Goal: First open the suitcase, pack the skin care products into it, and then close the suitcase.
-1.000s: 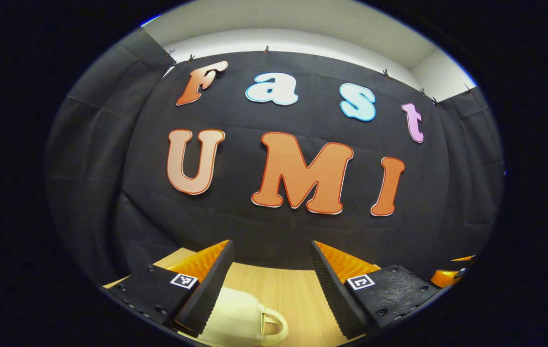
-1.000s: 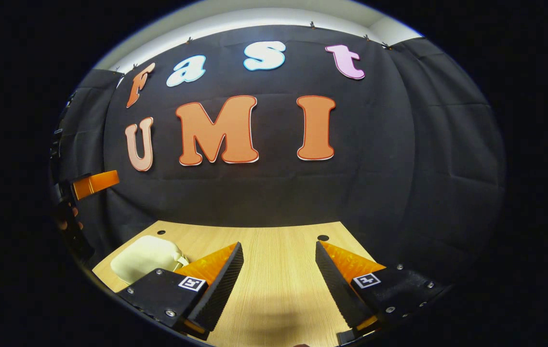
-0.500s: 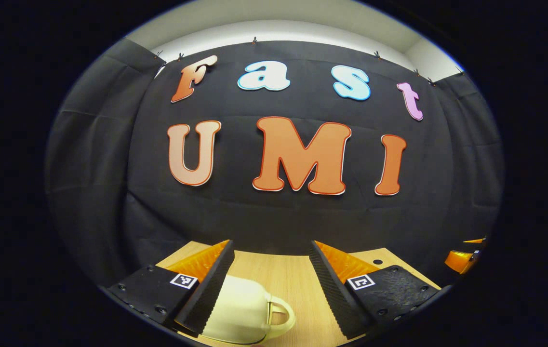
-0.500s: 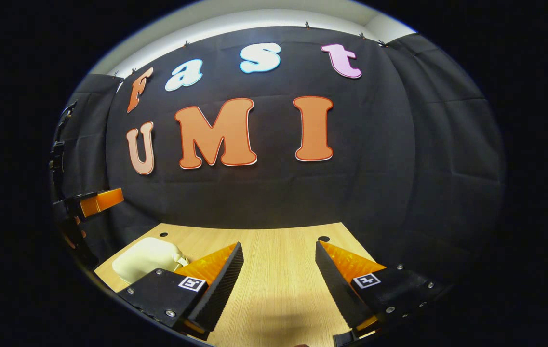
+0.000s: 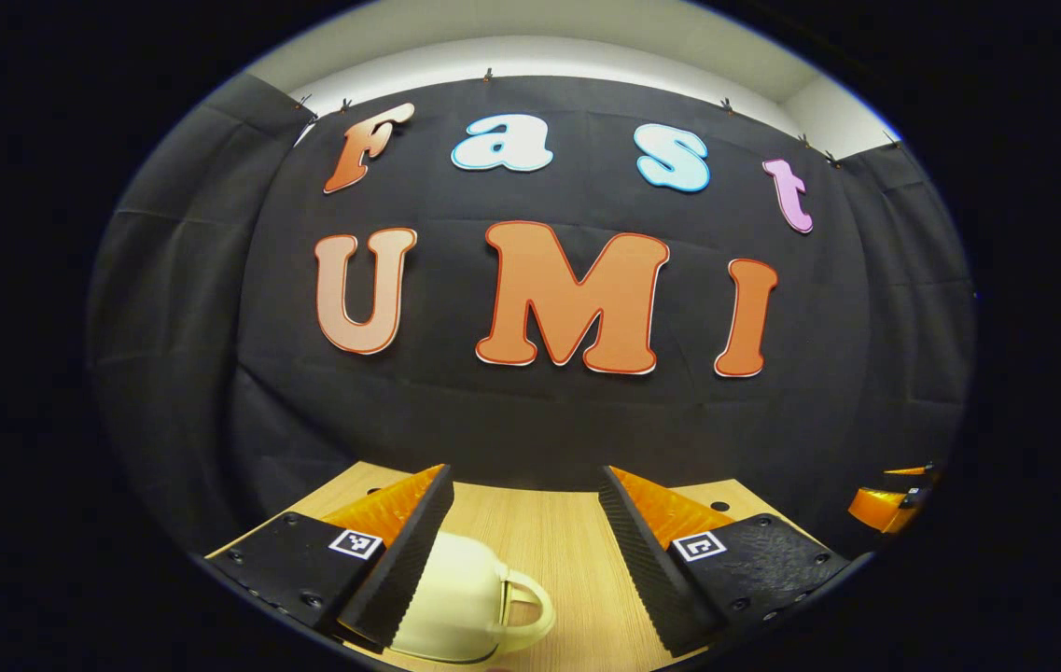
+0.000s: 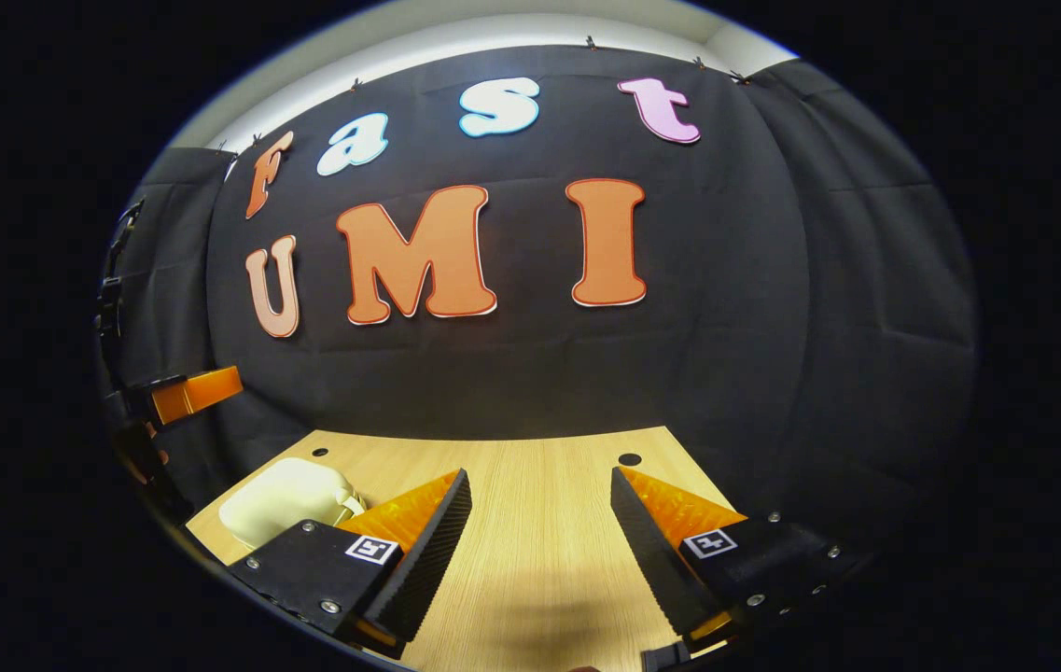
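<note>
— Where is the case, from where you stand?

— The small cream hard-shell suitcase with a loop handle lies on the pale wood-grain table, lid down; in the left gripper view it sits low, partly behind that tool's left-hand finger, handle turned toward the gap between the fingers; in the right gripper view the same case lies off to the left, near the table's edge and beside a small round hole in the tabletop.

— And the grippers?

— The left gripper hangs above the table with its fingers spread wide, nothing between them; the right gripper is just as wide apart over bare wood, well clear of the case; from the right gripper view the other tool shows at the far left, raised in front of the black cloth wall, with a bit of a hand below it.

— Any writing or brand to read?

— None on the case that I can make out; each finger block carries a small square black-and-white marker, a pattern rather than words; a second round hole sits near the table's far right corner.
</note>
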Available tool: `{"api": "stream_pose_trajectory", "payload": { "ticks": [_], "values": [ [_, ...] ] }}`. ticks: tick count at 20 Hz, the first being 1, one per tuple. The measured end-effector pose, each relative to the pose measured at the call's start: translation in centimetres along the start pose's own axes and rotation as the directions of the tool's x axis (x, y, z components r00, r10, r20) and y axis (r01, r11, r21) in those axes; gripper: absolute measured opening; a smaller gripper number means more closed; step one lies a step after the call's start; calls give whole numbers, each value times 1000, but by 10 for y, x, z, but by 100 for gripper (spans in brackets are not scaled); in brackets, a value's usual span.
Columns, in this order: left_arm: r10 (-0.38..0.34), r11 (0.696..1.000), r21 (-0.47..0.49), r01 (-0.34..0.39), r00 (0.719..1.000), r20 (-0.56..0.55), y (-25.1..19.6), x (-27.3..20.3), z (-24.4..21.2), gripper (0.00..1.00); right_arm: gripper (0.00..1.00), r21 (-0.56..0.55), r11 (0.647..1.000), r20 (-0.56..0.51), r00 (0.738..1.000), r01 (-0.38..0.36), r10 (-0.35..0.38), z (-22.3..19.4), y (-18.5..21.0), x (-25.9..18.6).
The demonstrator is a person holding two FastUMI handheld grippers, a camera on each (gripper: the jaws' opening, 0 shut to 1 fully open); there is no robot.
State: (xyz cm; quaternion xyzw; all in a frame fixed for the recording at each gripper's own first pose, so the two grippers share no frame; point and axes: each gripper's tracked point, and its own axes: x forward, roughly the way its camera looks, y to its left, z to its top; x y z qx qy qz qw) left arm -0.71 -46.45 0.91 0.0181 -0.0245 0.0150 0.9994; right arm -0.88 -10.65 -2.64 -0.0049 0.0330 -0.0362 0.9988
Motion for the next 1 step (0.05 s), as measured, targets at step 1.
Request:
{"api": "stream_pose_trajectory", "payload": {
  "ticks": [1],
  "values": [
    [-8, 1000, -2, 8, 1000, -6, -2, 0, -1, 97, 95, 1, 1000, 0, 1000, 1, -1, 0, 0, 0]
  ]
}}
